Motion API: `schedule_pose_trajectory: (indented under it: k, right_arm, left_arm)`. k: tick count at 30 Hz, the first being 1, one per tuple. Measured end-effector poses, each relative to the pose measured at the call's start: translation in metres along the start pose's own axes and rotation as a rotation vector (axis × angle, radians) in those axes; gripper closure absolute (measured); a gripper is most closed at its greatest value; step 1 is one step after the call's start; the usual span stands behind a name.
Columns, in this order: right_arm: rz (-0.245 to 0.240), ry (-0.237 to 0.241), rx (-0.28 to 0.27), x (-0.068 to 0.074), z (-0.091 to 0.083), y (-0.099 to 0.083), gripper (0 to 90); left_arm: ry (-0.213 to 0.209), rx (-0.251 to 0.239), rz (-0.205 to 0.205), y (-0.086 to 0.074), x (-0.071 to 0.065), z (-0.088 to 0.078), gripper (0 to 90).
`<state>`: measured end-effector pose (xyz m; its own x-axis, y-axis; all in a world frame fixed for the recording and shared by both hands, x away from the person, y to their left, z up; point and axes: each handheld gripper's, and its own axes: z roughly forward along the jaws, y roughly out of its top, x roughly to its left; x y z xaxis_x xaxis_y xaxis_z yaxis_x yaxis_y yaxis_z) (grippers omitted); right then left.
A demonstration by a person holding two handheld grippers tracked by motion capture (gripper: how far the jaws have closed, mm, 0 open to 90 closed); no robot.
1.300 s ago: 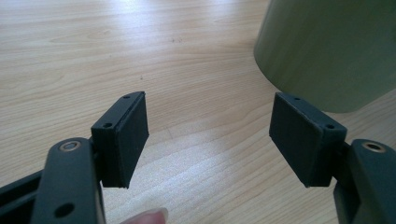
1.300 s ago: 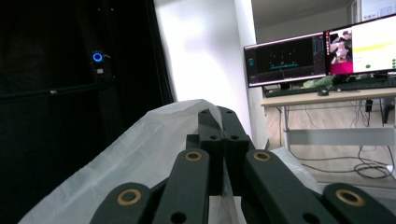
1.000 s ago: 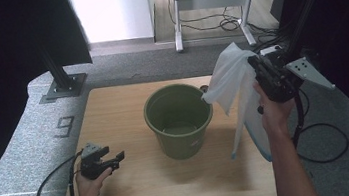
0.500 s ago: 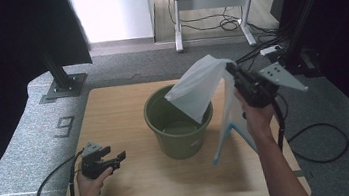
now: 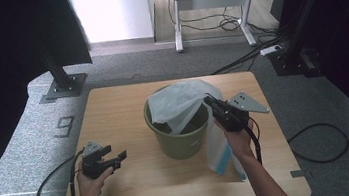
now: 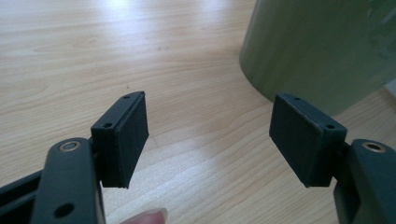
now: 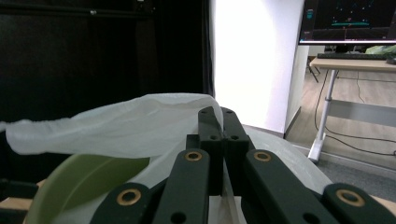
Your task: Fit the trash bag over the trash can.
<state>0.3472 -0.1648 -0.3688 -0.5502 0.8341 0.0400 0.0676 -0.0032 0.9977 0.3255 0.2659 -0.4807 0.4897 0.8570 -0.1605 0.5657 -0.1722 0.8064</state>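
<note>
Left gripper [image 5: 119, 158] rests wide open on the table [image 5: 123, 109]; beyond, the right gripper [image 5: 209, 100] pinches the white bag [image 5: 178, 102] over the green bucket [image 5: 180, 142]. One-handed, the bag's mouth may sag and miss the rim

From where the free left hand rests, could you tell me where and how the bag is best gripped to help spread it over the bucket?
Probably the loose edge of the bag that drapes over the bucket's near-left rim, approached from the left at rim height. The right tool already pinches the opposite side, and the left tool is open and faces the bucket.
</note>
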Motion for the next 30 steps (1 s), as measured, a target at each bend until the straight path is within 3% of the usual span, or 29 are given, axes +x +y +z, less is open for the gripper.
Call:
schedule_pose_trajectory:
  k: [5, 13, 17, 20, 26, 30]
  right_arm:
    - [-0.007, 0.005, 0.026, 0.001, -0.002, -0.012, 88.4]
    - [0.005, -0.005, 0.017, -0.008, -0.026, -0.021, 88.3]
    - [0.015, 0.005, 0.032, -0.007, -0.023, -0.026, 88.3]
    - [0.003, 0.042, 0.052, 0.001, -0.012, -0.029, 87.7]
    - [-0.016, 0.111, 0.103, 0.012, 0.000, -0.037, 80.9]
    - [-0.038, 0.141, 0.091, 0.015, -0.007, -0.038, 61.1]
  left_arm:
    - [-0.003, -0.004, 0.006, 0.001, -0.003, -0.002, 28.0]
    - [-0.023, -0.014, 0.016, 0.005, -0.008, -0.003, 27.9]
    - [-0.031, -0.013, 0.026, 0.006, -0.012, -0.002, 27.7]
    - [-0.034, -0.012, 0.033, 0.007, -0.015, -0.001, 27.6]
    - [-0.037, -0.009, 0.027, 0.005, -0.014, 0.001, 27.6]
    - [-0.043, -0.017, 0.023, 0.006, -0.014, 0.000, 27.6]
